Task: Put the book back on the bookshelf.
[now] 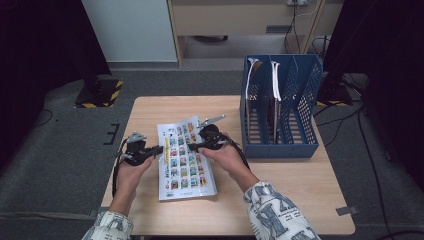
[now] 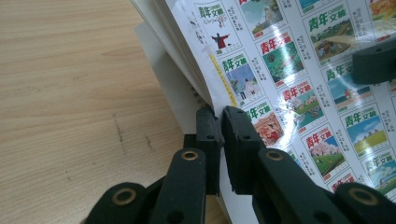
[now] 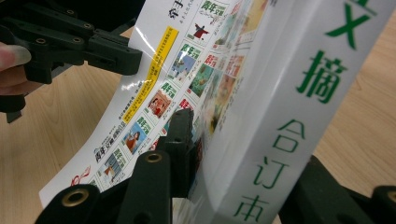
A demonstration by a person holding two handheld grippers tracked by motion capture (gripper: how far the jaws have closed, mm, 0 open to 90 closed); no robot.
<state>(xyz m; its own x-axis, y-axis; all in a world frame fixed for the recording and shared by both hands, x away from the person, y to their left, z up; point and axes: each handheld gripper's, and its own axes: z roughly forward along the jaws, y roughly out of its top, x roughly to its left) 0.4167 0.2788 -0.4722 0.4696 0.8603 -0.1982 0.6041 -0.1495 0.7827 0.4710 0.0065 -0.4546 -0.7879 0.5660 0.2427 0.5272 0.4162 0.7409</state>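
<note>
A thick white book (image 1: 184, 162), its cover printed with several small pictures, lies near the front middle of the wooden table (image 1: 280, 175). My left gripper (image 1: 159, 150) is at the book's left edge. Its jaws are shut on the edge of the front cover (image 2: 280, 60), which curls up off the pages below, and its tips (image 2: 219, 126) pinch the sheet. My right gripper (image 1: 193, 146) comes in from the right and is shut on the book's thick spine side (image 3: 285, 116). One finger (image 3: 180, 133) presses on the cover and the other is behind the spine with green lettering.
A blue file rack (image 1: 302, 135) stands at the table's back right. It has several slots, and white-edged folders (image 1: 275, 82) stand in it. A person's patterned sleeves (image 1: 272, 207) come in from the front edge. Bare wood lies left of the book (image 2: 70, 93).
</note>
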